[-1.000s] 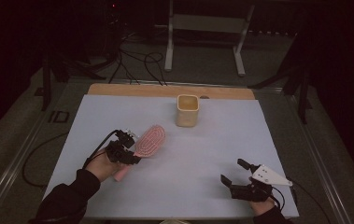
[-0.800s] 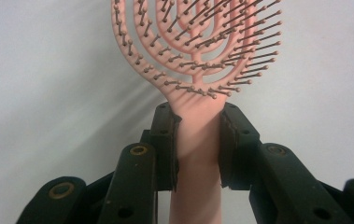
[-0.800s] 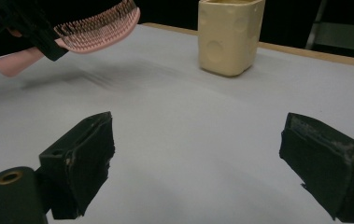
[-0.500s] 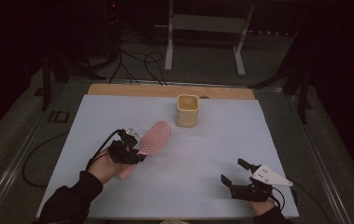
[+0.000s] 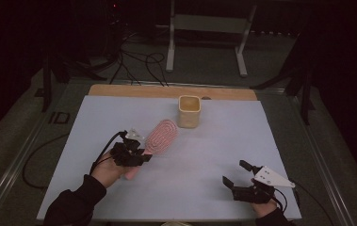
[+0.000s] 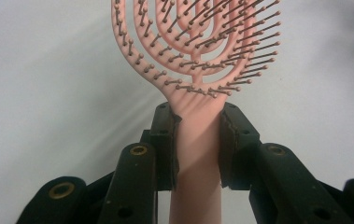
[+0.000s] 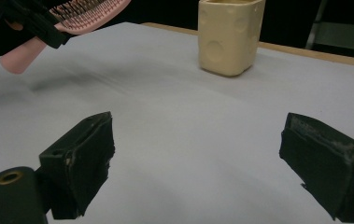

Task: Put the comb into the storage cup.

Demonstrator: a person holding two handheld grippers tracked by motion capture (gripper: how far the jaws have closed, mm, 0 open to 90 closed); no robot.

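- Nearest me, the right gripper [image 5: 240, 175] rests low at the table's [image 5: 214, 155] front edge, jaws wide apart with nothing between them.
- Farther in, the left gripper [image 6: 197, 122] is clamped on the neck of the pink hairbrush [image 5: 160, 134], held clear of the table, head aimed at the cup.
- Beyond, the cream cup [image 5: 189, 111] stands upright near the back edge.
- To do it well, I'd tip the brush upright over the cup's mouth before letting go.
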